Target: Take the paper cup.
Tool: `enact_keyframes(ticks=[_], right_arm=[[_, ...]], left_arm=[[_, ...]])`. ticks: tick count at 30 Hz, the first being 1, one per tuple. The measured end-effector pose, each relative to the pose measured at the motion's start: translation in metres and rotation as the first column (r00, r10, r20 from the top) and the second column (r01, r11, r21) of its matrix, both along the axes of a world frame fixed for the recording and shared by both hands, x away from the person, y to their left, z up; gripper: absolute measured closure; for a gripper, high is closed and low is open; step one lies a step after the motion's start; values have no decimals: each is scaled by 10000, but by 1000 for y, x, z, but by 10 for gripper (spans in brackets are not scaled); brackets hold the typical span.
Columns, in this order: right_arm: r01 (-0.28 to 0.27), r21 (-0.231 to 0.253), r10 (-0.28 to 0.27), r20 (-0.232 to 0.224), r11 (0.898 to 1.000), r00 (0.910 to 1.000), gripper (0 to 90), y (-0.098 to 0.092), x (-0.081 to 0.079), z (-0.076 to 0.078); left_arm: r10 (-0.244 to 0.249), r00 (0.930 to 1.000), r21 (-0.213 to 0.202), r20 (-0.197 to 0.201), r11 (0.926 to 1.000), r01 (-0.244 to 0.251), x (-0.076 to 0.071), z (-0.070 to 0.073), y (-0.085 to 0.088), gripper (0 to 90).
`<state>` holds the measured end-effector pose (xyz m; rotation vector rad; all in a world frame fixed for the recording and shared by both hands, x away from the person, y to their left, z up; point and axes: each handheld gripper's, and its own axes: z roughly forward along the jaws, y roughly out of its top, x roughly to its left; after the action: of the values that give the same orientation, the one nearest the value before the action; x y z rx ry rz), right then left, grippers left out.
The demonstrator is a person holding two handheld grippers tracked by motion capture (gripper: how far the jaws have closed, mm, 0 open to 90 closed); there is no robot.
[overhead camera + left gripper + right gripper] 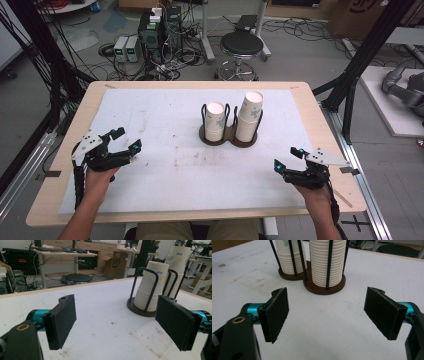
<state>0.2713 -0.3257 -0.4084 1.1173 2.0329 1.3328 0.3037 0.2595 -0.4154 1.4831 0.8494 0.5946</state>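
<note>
White table [150, 120], 2 spread hand-held grippers [121, 140] [288, 159], cup stacks [215, 121] half-hidden by rack [227, 135].

cups [215, 121]: white, speckled print | holder [227, 138]: dark brown | pads [277, 314]: black

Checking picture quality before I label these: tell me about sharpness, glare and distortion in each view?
High view: even light, no glare, soft shadows under the cup holder; slightly soft. Left gripper view: the cup stacks are fairly sharp, the near pads soft, the table edge bows. Right gripper view: bright white table, near-washed, pads slightly blurred.
</note>
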Motion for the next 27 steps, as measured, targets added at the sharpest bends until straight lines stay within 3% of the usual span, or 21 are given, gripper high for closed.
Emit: enact_keyframes(ticks=[9, 12, 13, 16, 18, 22, 27], right_arm=[[-4, 21, 4, -46, 10000, 10000, 207, -2, -2, -1], [12, 51, -11, -191, 10000, 9998, 207, -2, -1, -2], [8, -3, -8, -149, 10000, 9999, 207, -2, -2, -2], [5, -16, -5, -74, 10000, 10000, 207, -1, -3, 0], [14, 14, -14, -32, 10000, 10000, 207, 1, -6, 2], [-66, -4, 66, -30, 10000, 10000, 207, 3, -4, 2], [-253, 10, 253, -20, 9997, 9997, 207, 7, -1, 2]], left_arm=[[-86, 9997, -124, -233, 9999, 84, 7, -1, -6, 173], [-335, 9990, -89, -280, 9994, 332, 7, 0, -9, 173], [-472, 9985, 132, -279, 9988, 476, 9, 1, -11, 172], [-658, 9972, -43, -356, 9978, 657, 12, 2, -15, 166], [-955, 9945, -245, -434, 9952, 945, 18, 7, -20, 161], [-1074, 9935, -202, -385, 9941, 1067, 27, 11, -27, 161], [-1463, 9881, -430, -478, 9886, 1443, 46, 18, -42, 161]])
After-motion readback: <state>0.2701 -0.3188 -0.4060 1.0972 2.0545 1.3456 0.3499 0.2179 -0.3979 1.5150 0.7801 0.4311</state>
